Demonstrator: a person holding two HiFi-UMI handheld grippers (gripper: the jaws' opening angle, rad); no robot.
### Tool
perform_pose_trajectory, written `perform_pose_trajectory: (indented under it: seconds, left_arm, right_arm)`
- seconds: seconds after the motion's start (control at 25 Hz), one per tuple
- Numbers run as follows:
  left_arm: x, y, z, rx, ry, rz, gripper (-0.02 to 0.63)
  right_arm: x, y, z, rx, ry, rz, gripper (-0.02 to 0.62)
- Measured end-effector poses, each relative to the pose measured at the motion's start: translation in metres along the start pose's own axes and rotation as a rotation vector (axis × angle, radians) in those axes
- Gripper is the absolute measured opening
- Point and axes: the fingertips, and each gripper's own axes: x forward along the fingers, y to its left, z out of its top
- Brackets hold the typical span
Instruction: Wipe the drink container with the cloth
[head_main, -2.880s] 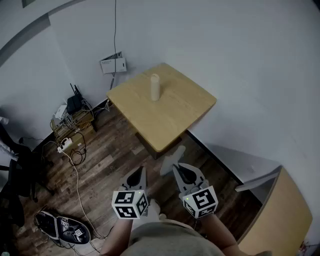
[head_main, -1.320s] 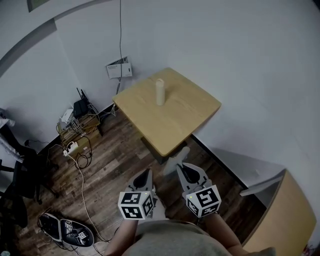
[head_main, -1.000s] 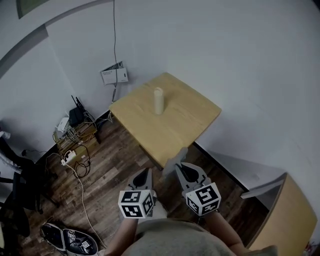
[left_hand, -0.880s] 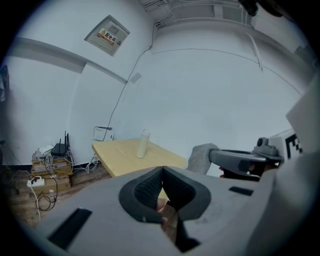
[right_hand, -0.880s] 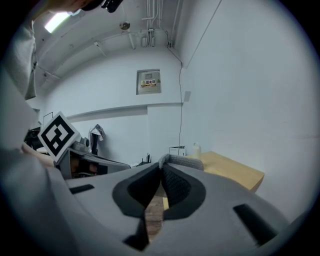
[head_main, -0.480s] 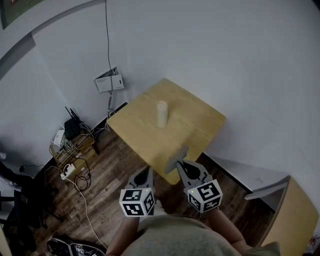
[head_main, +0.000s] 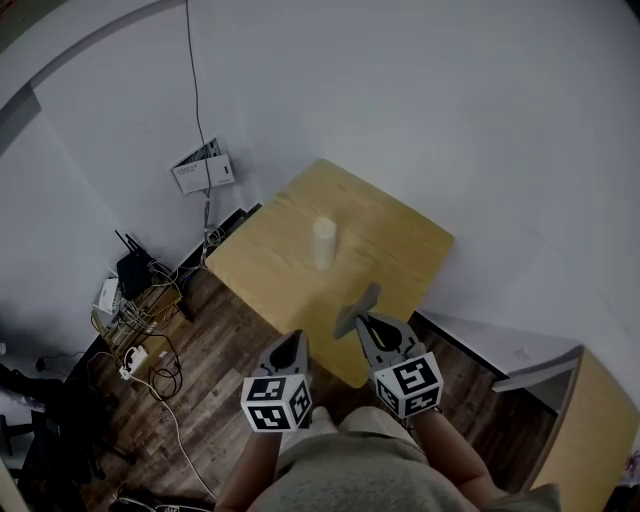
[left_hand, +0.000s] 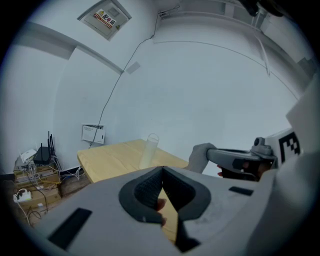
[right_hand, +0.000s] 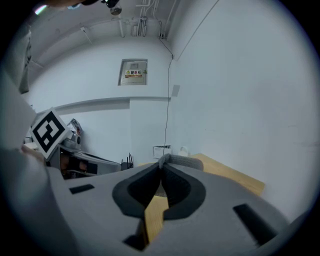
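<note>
A pale, tall drink container (head_main: 323, 243) stands upright near the middle of a square wooden table (head_main: 270, 270). My right gripper (head_main: 364, 321) is shut on a grey cloth (head_main: 358, 304), held over the table's near edge and short of the container. My left gripper (head_main: 289, 343) hangs beside it, just off the table's near edge, shut with nothing in it. In the left gripper view the container (left_hand: 149, 150) stands ahead, with the cloth (left_hand: 199, 156) to the right. In the right gripper view the cloth (right_hand: 180, 162) bunches at the shut jaws and hides most of the container.
A white wall box (head_main: 200, 166) with a cable hangs behind the table. A router and tangled cables (head_main: 130, 290) lie on the wooden floor at left. A second wooden surface (head_main: 590, 420) is at the right. The white wall runs close behind the table.
The person has stepped toward the table. Table and container now lie closer, and the right gripper with the cloth has reached over the table's near edge.
</note>
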Motion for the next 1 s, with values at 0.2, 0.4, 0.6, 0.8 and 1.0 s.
perform_pose_trajectory:
  seconds: [0.2, 0.4, 0.6, 0.8, 1.0]
  left_arm:
    - [0.022, 0.007, 0.003, -0.013, 0.017, 0.016, 0.002]
    - [0.046, 0.015, 0.007, -0.025, 0.019, 0.052, 0.002]
    - [0.076, 0.021, 0.020, -0.060, 0.007, 0.109, 0.002]
    - [0.097, 0.027, 0.033, -0.088, -0.017, 0.173, 0.002]
    - [0.113, 0.032, 0.038, -0.101, -0.017, 0.217, 0.002]
  right_arm:
    - [0.022, -0.025, 0.004, -0.033, 0.012, -0.007, 0.008]
    - [0.049, -0.055, 0.003, -0.072, 0.026, 0.010, 0.008]
    - [0.084, -0.087, 0.005, -0.105, 0.058, 0.074, 0.008]
    - [0.118, -0.111, 0.011, -0.155, 0.075, 0.150, 0.008]
    - [0.147, -0.123, 0.011, -0.221, 0.100, 0.228, 0.008]
